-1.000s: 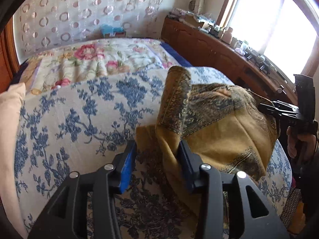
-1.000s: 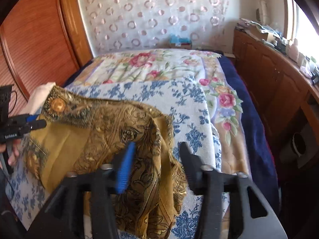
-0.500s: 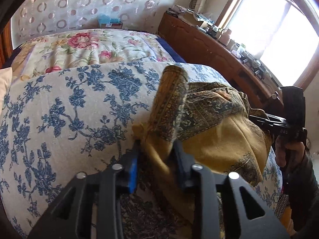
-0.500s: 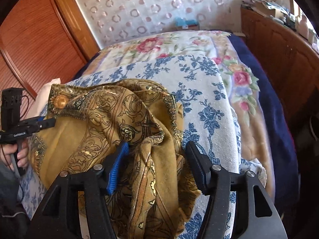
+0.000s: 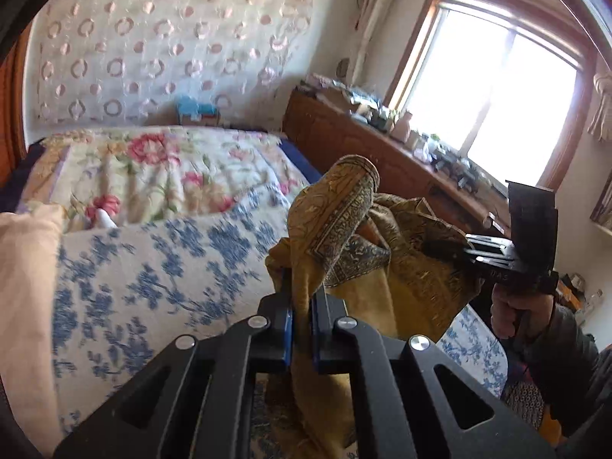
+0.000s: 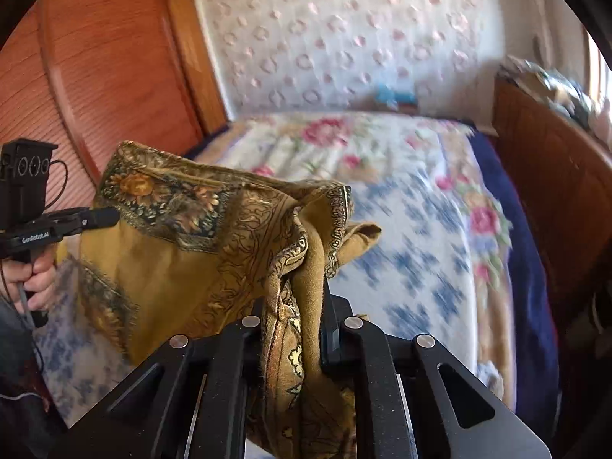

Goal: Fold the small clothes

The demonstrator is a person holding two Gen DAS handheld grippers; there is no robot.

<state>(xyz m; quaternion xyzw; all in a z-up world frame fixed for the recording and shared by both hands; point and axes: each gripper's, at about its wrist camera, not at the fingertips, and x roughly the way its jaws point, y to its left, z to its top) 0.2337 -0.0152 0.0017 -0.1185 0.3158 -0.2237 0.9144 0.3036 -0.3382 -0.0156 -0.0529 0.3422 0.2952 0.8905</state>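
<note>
Scarf: mustard-gold cloth with dark paisley and flower borders, bunched and creased, hanging between the two grippers at the centre of both views, above the bed; a rolled edge stands up at frame centre in the left view.
Left gripper: clamped on a fold of the scarf, blue pads pressed to the cloth.
Right gripper: closed on a thick twisted bunch of the scarf.
Bed: blue-flowered white cover at lower left, a rose-print quilt behind it.
Sideboard: wooden, upper right under the window, its top crowded with small items too blurred to name.
</note>
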